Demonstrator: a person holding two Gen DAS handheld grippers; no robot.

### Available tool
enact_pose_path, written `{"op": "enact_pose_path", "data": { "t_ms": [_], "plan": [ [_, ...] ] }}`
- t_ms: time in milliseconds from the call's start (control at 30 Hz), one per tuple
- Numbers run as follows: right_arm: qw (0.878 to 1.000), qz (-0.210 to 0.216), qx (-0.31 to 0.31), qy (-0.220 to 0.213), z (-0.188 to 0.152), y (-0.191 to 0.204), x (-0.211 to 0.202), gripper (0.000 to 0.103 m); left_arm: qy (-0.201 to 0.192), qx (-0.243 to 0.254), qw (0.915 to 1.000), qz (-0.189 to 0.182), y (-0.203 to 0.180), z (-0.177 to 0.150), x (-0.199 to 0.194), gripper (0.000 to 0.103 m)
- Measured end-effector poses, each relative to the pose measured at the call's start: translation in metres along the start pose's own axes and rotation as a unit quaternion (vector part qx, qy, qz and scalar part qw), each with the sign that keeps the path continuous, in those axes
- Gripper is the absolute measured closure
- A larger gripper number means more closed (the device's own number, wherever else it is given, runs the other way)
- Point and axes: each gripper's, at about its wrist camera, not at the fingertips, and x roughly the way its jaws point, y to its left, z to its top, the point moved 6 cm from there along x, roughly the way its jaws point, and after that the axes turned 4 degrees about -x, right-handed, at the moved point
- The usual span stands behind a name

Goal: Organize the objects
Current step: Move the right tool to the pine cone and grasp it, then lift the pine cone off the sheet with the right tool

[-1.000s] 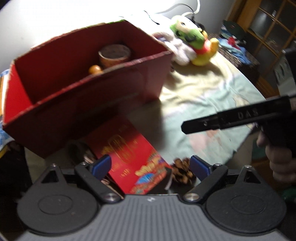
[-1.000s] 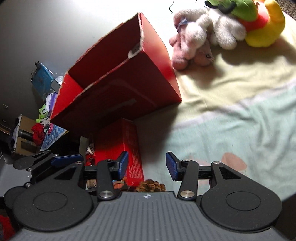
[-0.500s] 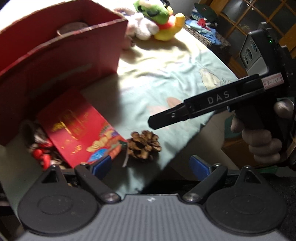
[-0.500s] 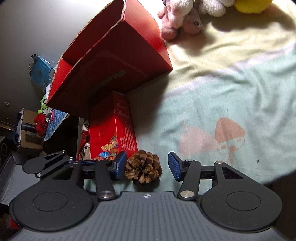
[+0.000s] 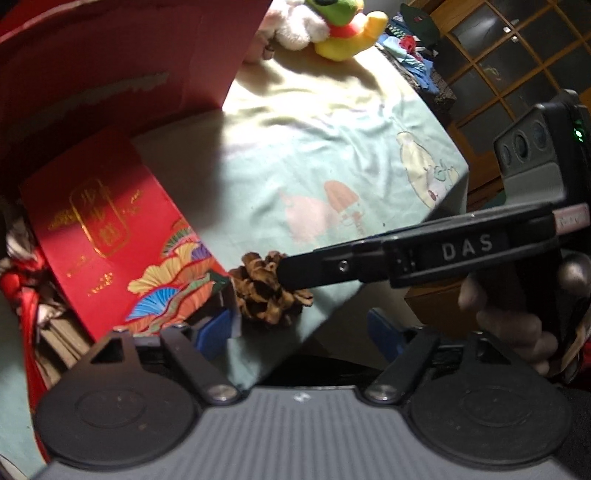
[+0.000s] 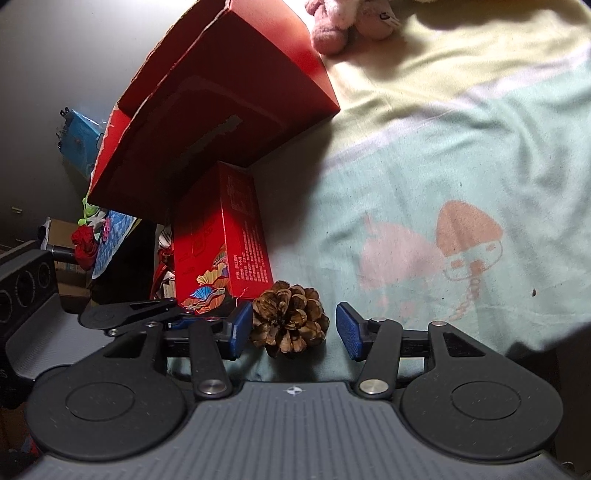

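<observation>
A pine cone (image 6: 290,317) lies on the pale green cloth (image 6: 461,155) that covers the worktop, close to the near edge, just beside the end of a flat red gift box (image 6: 221,236). Behind that gift box a large open red cardboard box (image 6: 229,99) stands toward the far left of the worktop, and soft toys (image 5: 325,26) sit at the far edge.

The right gripper (image 6: 293,330) has its fingers spread wide on either side of the pine cone; the left pad is right against the cone's scales, the right pad clear of it, so nothing is gripped.

The left gripper (image 5: 299,332) hangs over the near edge with its fingers apart and nothing between them; they have just been closing a little. A hand (image 5: 517,325) holds the right gripper's handle.
</observation>
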Motion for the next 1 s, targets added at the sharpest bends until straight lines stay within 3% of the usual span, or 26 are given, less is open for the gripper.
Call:
{"op": "enact_pose_path", "data": {
  "t_ms": [333, 767, 1000],
  "plan": [
    [1.0, 0.002, 0.022, -0.012, 0.004, -0.008, -0.006, 0.057, -0.001, 0.013, 0.9998, 0.013, -0.004, 0.008, 0.008, 0.028],
    [0.998, -0.002, 0.05, -0.03, 0.006, -0.021, -0.025, 0.057, 0.01, 0.049, 0.9984, 0.027, -0.02, 0.022, 0.028, 0.026],
    [0.999, 0.007, 0.049, -0.009, 0.003, -0.023, -0.023, 0.057, 0.022, 0.059, 0.9975, 0.033, -0.023, 0.021, 0.033, 0.023]
  ]
}}
